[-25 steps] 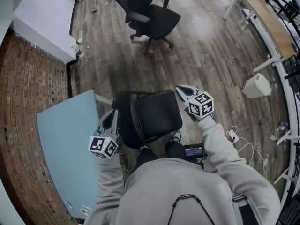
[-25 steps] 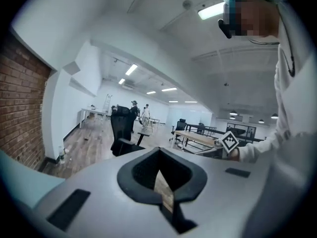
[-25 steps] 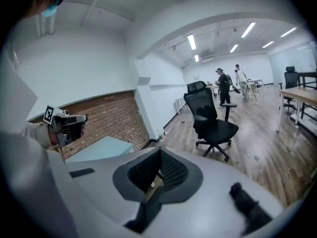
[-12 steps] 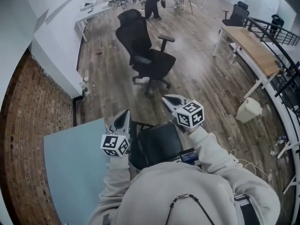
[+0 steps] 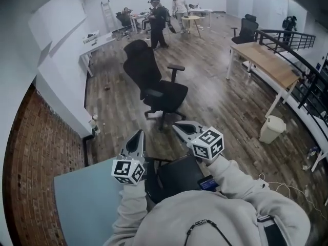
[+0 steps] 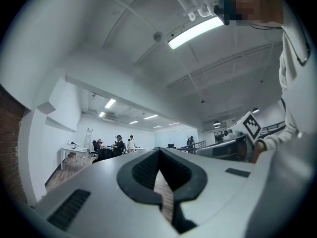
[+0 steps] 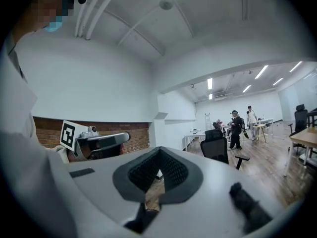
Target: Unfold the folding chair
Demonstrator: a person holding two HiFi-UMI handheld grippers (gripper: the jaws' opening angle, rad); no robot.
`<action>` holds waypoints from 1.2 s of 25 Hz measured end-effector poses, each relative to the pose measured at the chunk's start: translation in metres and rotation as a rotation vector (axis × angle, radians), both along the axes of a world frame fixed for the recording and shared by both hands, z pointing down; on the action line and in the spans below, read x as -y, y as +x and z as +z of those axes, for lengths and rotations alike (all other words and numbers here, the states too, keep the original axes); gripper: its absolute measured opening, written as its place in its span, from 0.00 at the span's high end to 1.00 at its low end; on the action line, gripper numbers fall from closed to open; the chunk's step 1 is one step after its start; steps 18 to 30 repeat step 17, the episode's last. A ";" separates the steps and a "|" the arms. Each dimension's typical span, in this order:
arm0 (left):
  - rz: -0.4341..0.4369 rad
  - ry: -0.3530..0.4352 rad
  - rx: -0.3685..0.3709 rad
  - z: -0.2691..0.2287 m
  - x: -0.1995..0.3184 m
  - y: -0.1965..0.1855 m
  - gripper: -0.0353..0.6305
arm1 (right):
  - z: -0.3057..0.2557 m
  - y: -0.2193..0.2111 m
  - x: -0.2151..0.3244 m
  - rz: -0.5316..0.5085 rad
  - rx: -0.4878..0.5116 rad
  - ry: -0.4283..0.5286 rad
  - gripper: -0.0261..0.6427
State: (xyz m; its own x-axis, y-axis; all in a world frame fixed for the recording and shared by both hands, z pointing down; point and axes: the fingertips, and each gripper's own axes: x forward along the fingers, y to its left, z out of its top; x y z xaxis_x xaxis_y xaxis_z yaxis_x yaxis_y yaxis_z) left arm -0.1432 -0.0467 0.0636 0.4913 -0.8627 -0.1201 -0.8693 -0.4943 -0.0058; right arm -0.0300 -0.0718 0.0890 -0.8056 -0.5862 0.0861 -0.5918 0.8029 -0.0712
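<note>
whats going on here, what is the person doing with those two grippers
A person holds a gripper in each hand. The left gripper and right gripper are up in front of them, jaws shut and empty. The black folding chair sits below, close to the person, touched by neither. An office chair stands beyond.

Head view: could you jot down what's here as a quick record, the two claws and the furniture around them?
Left claw: shut, empty, held up in the air
Right claw: shut, empty, held up in the air
Folding chair: black seat below both claws, partly hidden
Office chair: black, standing farther ahead
Desk: wooden top, at right
Bin: white, near the desk
</note>
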 end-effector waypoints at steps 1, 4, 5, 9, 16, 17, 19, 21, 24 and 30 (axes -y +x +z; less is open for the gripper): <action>0.005 0.007 0.001 -0.003 0.000 0.003 0.94 | 0.000 0.002 -0.001 0.002 -0.003 0.003 0.95; 0.017 0.009 0.002 -0.003 0.000 0.009 0.94 | 0.001 0.005 -0.001 0.008 -0.007 0.006 0.95; 0.023 0.006 0.001 -0.001 0.000 0.010 0.94 | 0.001 0.005 0.000 0.010 -0.006 0.007 0.95; 0.041 -0.005 0.009 0.004 0.001 0.016 0.94 | 0.000 0.006 0.001 0.013 -0.015 0.012 0.95; 0.050 -0.005 0.004 0.002 0.001 0.025 0.94 | 0.005 0.017 0.001 0.024 -0.013 0.005 0.95; 0.052 -0.004 0.002 0.001 0.002 0.026 0.94 | 0.004 0.018 0.002 0.026 -0.013 0.006 0.95; 0.052 -0.004 0.002 0.001 0.002 0.026 0.94 | 0.004 0.018 0.002 0.026 -0.013 0.006 0.95; 0.052 -0.004 0.002 0.001 0.002 0.026 0.94 | 0.004 0.018 0.002 0.026 -0.013 0.006 0.95; 0.052 -0.004 0.002 0.001 0.002 0.026 0.94 | 0.004 0.018 0.002 0.026 -0.013 0.006 0.95; 0.052 -0.004 0.002 0.001 0.002 0.026 0.94 | 0.004 0.018 0.002 0.026 -0.013 0.006 0.95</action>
